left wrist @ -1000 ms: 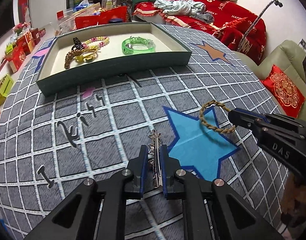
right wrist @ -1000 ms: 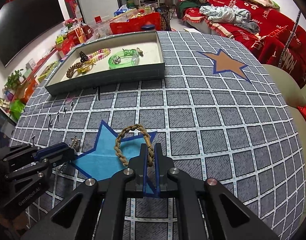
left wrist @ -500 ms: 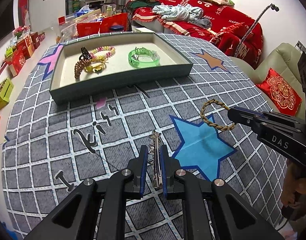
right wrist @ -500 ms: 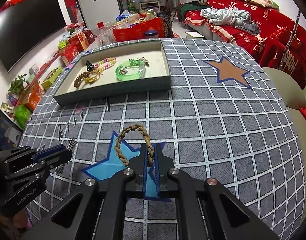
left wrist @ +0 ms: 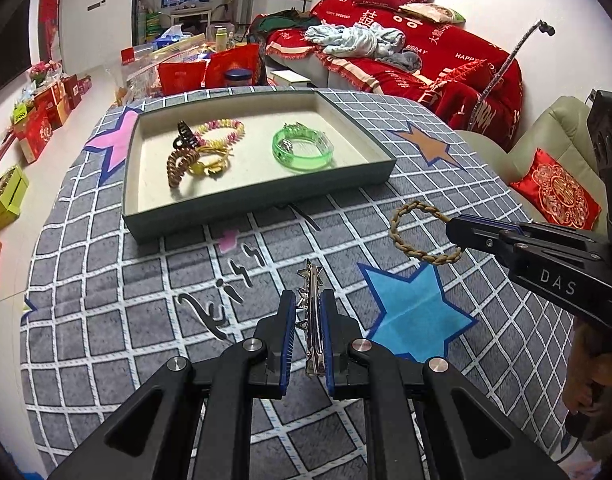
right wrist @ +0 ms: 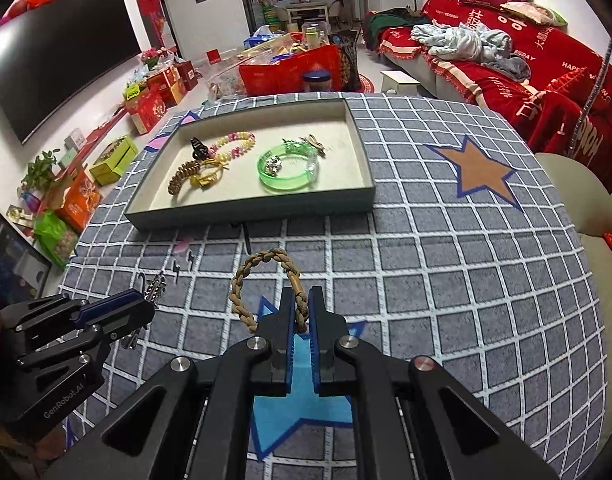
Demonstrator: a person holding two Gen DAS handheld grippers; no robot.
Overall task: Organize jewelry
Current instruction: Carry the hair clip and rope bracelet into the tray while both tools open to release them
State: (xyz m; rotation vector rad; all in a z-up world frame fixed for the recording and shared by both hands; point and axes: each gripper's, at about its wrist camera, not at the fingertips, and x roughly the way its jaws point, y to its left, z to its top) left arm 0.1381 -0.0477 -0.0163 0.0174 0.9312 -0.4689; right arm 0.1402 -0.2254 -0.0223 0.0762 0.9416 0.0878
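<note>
Silver metal hair clip [left wrist: 312,312], star-ended, clamped edgewise between the blue pads of the left gripper [left wrist: 308,300], its tip jutting forward past the fingertips; item is clear of the tablecloth [left wrist: 105,320], on the near side of the tray [left wrist: 261,196] and well apart from it. Braided rope bracelet [right wrist: 265,284], tan, pinched at one side of its loop by the right gripper [right wrist: 301,300], whose jaws are squeezed tight on the cord; the rest of the loop stands free ahead of the fingertips, likewise on the near side of the tray and off the cloth. The two grippers sit side by side, the bracelet to the right of the clip as the left camera shows it. Tray: dark green walls, pale lining, one open compartment, lying flat at the far side of the table. Contents already in it: green bangle [left wrist: 301,150] toward the right, a pastel bead bracelet [left wrist: 221,130], a dark claw clip [left wrist: 184,136], a brown spiral tie [left wrist: 179,162] and a yellow piece [left wrist: 209,164] bunched toward the left. Step in hand, by judgement: both pieces picked up and in carriage toward the tray. Next move calls for bringing each gripper forward over the tray's near wall, finding bare lining (the near middle looks free), lowering, then opening the jaws so neither piece lands on the others.
</note>
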